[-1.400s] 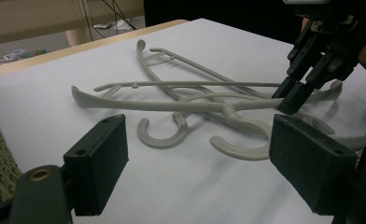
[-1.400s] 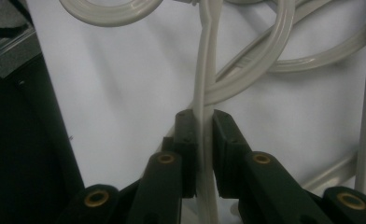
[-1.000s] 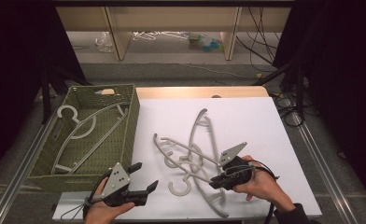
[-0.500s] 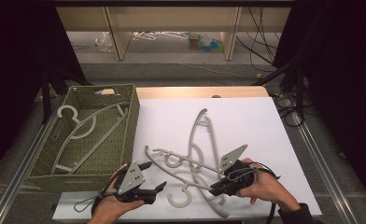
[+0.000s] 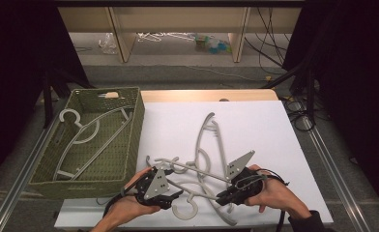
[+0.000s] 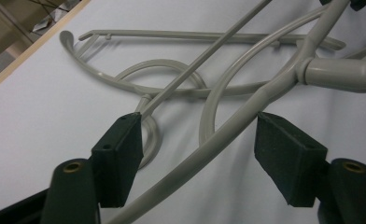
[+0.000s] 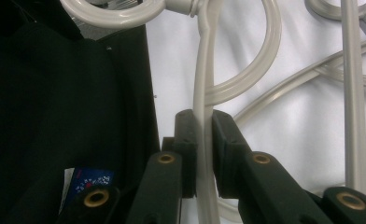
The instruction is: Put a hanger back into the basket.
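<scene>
No text, brand or number can be read. In the right gripper view, at the lower left of the frame, a small blue label with white print [image 7: 93, 179] sits on a white tag against black fabric; its marks are too blurred to make out.

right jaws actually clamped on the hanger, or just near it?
Touching. The right gripper view shows the right gripper with both jaws pressed flat against a pale hanger arm that runs straight up between them, no gap on either side.
</scene>
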Demonstrator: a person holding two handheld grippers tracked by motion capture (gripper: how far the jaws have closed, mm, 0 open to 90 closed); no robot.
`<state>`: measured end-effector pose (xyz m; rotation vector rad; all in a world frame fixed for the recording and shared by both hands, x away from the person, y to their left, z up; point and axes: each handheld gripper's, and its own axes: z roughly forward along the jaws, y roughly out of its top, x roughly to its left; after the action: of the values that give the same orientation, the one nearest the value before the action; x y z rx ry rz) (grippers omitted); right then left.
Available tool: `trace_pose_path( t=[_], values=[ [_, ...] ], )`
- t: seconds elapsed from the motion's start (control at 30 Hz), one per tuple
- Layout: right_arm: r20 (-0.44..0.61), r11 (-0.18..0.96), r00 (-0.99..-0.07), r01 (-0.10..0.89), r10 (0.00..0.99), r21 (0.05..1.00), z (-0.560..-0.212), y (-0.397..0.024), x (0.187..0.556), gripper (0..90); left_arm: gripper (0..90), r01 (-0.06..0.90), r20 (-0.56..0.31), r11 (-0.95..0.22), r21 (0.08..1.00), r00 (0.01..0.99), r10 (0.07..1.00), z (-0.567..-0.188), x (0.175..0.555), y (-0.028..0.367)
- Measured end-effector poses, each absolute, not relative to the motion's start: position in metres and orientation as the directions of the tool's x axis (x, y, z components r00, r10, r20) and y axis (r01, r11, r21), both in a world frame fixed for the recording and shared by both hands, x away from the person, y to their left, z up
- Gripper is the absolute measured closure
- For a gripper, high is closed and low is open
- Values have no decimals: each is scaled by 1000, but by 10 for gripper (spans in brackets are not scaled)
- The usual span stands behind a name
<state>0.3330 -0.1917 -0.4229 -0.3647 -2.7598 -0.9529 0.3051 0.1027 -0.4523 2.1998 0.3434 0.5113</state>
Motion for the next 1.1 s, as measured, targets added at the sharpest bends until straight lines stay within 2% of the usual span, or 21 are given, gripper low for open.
trace_pose_path(
  t=[0.2,0.33,0.47,0.7,1.0,1.1],
  values=[
    [274,760,-949,293,156,580,-422,-192,333,821,398,32,263,-663,748,903,341,-458,308,95],
    [274,759,-950,288,150,583,-422,-191,332,821,490,2,275,-670,743,911,308,-458,309,92],
    [273,758,-950,289,151,585,-421,-193,333,821,617,-73,324,-702,709,918,231,-456,309,87],
    [256,733,-954,287,158,616,-415,-200,335,818,693,-190,415,-720,668,898,148,-441,308,84],
    [133,707,-965,257,227,658,-403,-206,339,735,765,-218,430,-710,670,893,132,-425,307,83],
    [91,679,-956,263,279,685,-397,-208,342,680,788,-169,378,-682,711,910,169,-419,308,83]
  ],
)
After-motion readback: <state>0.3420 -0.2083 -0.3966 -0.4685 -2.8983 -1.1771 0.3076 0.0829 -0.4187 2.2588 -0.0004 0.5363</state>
